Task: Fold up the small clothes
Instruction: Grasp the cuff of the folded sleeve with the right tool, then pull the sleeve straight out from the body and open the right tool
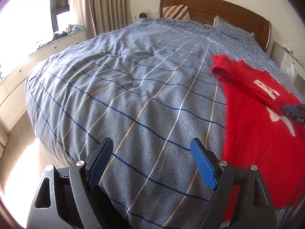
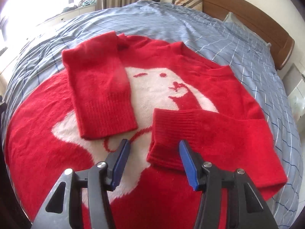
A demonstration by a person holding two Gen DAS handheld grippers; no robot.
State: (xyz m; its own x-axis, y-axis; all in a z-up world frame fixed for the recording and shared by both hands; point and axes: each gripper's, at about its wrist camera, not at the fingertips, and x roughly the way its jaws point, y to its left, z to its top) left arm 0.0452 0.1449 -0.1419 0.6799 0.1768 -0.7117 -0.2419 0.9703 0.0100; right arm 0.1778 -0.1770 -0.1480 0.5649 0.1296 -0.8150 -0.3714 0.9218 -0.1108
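Note:
A red knit sweater (image 2: 190, 72) with a white animal figure lies flat, front up, on the bed. Its left sleeve (image 2: 103, 93) is folded in over the chest. The right sleeve (image 2: 205, 126) is folded across too, and its ribbed cuff (image 2: 165, 152) ends just beyond my right gripper (image 2: 154, 145). That gripper hovers over the sweater with its blue pads (image 2: 187, 164) apart and no cloth pinched. My left gripper (image 1: 150, 145) stands wide open over bare bedcover, left of the sweater (image 1: 257, 133). The right gripper's tip (image 1: 293, 110) shows at the frame edge by the folded sleeve.
A blue checked bedcover (image 1: 133, 80) spreads over the whole bed. A wooden headboard (image 1: 213, 7) and striped cushion (image 1: 177, 12) are at the far end. Curtains (image 1: 106, 3) and a window ledge with drawers (image 1: 38, 53) run along the left; wooden floor (image 1: 22, 148) shows below.

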